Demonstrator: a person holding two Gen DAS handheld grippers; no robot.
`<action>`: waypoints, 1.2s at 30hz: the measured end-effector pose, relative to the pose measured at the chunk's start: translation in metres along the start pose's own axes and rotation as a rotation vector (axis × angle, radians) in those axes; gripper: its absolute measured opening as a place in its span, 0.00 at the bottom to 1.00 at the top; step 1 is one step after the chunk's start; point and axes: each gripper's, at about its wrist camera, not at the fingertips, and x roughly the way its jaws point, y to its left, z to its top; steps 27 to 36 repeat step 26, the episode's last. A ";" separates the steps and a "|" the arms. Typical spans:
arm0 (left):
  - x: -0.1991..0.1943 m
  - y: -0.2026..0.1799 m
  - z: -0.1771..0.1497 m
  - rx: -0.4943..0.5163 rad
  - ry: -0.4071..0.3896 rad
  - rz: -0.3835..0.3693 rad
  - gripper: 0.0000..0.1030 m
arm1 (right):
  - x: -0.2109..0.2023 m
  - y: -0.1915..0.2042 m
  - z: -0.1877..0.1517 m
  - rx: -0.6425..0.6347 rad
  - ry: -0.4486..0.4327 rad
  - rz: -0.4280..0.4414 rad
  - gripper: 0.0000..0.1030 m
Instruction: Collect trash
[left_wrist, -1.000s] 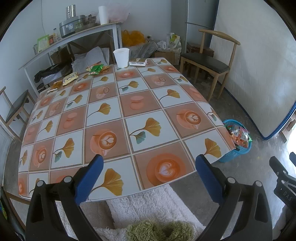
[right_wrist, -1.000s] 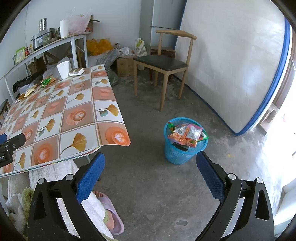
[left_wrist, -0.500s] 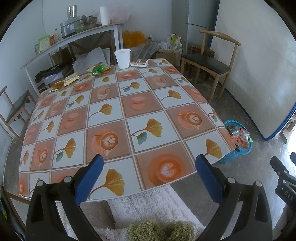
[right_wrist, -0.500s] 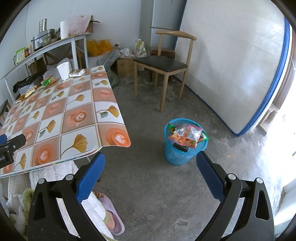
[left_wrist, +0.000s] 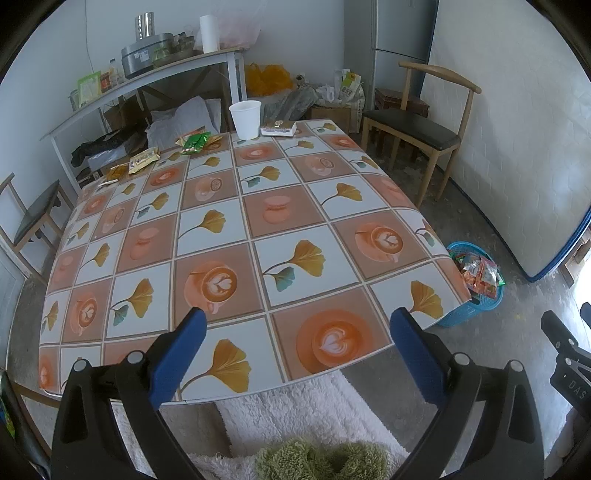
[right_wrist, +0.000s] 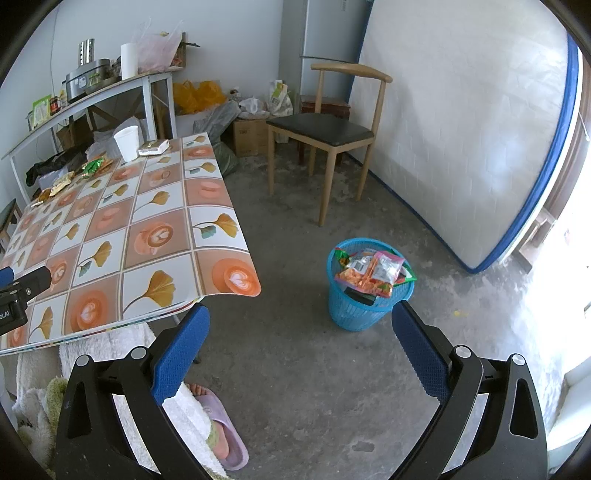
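Several crinkled snack wrappers lie along the far edge of the table (left_wrist: 332, 236), which wears a glossy tablecloth printed with ginkgo leaves and latte cups: a green foil packet (left_wrist: 195, 141), a yellow printed packet (left_wrist: 143, 159) and a smaller yellow-orange wrapper (left_wrist: 117, 172) to its left. A white paper cup (left_wrist: 245, 119) and a flat white carton (left_wrist: 277, 128) stand just beside each other near the far corner.

Both tools carry nothing. The left gripper (left_wrist: 295, 334) hangs over the near table edge with its blue ribbed pads spread wide, well apart from the wrappers. The right gripper (right_wrist: 301, 332) is likewise spread, aimed at the concrete floor near the blue plastic mesh basket (right_wrist: 364, 310), already heaped with bright packets.

Such wrappers should prove almost weightless, thin, limp and slick, liable to slide on the smooth cloth rather than lift. A pinch across a raised crease or a sealed end seam looks the safest hold. The cup would be light but crushable, best taken gently across its rim.
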 end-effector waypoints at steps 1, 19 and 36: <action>0.000 0.000 0.000 -0.001 -0.001 0.000 0.95 | 0.000 0.000 0.000 0.001 0.000 0.001 0.92; -0.001 0.001 0.004 0.000 -0.003 0.003 0.95 | -0.001 0.002 -0.001 0.003 -0.001 -0.001 0.92; -0.001 0.001 0.004 -0.002 -0.002 0.002 0.95 | -0.001 0.002 -0.002 0.004 -0.001 -0.002 0.92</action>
